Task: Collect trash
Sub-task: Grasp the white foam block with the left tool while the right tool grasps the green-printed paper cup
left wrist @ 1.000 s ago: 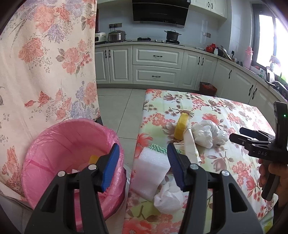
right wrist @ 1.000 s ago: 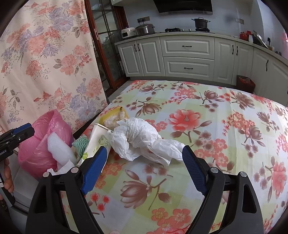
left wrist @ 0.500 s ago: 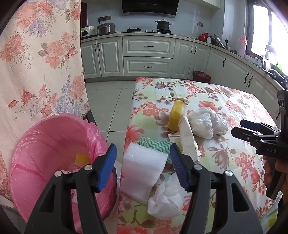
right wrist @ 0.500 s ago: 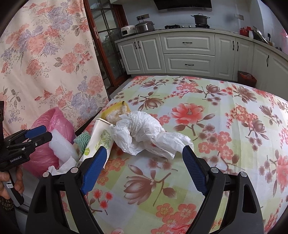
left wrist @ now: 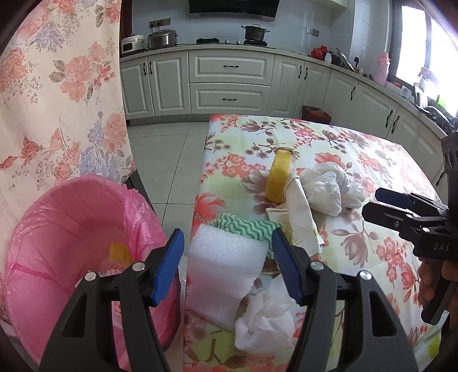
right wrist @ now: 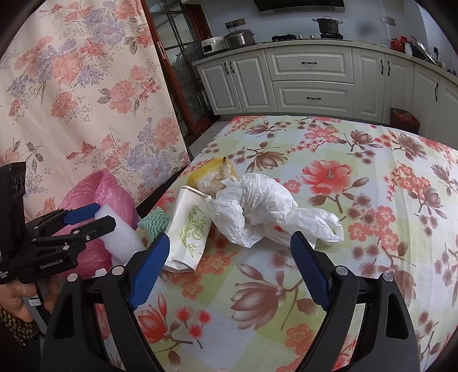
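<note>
Crowding table edge [left wrist: 200, 183], foam block [left wrist: 223, 266], pink-lined bin [left wrist: 71, 229] beside

Home kitchen: white panelled cabinets [left wrist: 229, 83], black range hood [left wrist: 233, 8], steel pot on stove [left wrist: 254, 32], floral-clothed table [right wrist: 372, 177].

Each black hand-held gripper [left wrist: 226, 260] has blue pads, silver screws, faint white lettering.

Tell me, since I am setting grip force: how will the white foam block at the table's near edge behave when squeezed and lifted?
The white foam block looks airy, so probably very light. Its bubbly surface suggests it will dent rather than crack. It overhangs the table edge beside the pink-lined bin, so a nudge might tip it off.
</note>
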Demonstrator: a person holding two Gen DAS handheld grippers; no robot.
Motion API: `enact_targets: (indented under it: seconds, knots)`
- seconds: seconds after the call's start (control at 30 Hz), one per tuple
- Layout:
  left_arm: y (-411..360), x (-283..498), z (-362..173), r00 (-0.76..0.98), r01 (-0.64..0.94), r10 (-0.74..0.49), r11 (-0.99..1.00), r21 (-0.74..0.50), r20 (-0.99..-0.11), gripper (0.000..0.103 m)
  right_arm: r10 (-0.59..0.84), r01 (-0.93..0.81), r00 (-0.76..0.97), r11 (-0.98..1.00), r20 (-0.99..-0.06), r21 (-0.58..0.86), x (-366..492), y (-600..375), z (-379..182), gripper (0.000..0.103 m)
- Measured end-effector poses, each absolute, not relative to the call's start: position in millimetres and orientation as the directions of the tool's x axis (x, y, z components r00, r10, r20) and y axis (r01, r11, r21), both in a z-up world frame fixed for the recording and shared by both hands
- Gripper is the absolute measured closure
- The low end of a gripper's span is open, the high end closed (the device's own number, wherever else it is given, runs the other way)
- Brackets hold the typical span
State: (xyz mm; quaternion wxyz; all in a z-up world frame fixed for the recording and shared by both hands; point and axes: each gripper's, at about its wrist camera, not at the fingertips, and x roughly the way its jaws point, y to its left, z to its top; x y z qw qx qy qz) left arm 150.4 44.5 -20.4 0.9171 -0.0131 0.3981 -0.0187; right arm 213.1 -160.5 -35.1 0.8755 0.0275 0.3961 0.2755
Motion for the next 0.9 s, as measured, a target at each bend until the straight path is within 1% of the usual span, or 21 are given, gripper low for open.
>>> enact_targets:
  seconds: [0.13, 0.17, 0.2, 0.5, 0.73, 0.9]
  knots:
    - [42.7, 149.9, -23.3, 0.673, 0.04, -0.056, 0.998, -0.039, -0.738, 0.042, 0.51, -0.464, 0.53, 0.843, -0.677, 0.272, 212.7, -154.5, -34.1, 0.022]
    - [42.8, 149.6, -24.1, 0.671, 0.041, -0.058, 0.998, -0.041, -0.739, 0.043, 0.511, -0.465, 0.529, 0.842, -0.678, 0.273, 212.7, -153.2, -34.4, 0.022]
    - [42.5, 149.4, -24.9, 0.668, 0.045, -0.06, 0.998, -0.039, -0.742, 0.049, 0.511, -0.467, 0.527, 0.842, -0.679, 0.272, 212.6, -151.9, -34.7, 0.022]
    - [47.1, 141.5, -16.8, 0.69, 0.04, -0.07, 0.997, -0.058, -0.72, 0.051, 0.516, -0.478, 0.502, 0.834, -0.694, 0.274, 209.9, -137.7, -41.8, 0.022]
    - [57.1, 129.6, -3.0, 0.724, 0.031, -0.119, 0.99, -0.14, -0.68, 0.051, 0.511, -0.484, 0.485, 0.833, -0.71, 0.269, 210.7, -118.6, -49.5, 0.022]
    - [60.6, 123.3, 4.0, 0.739, 0.033, -0.13, 0.987, -0.156, -0.661, 0.051, 0.495, -0.482, 0.475, 0.838, -0.728, 0.255, 214.3, -105.5, -56.3, 0.023]
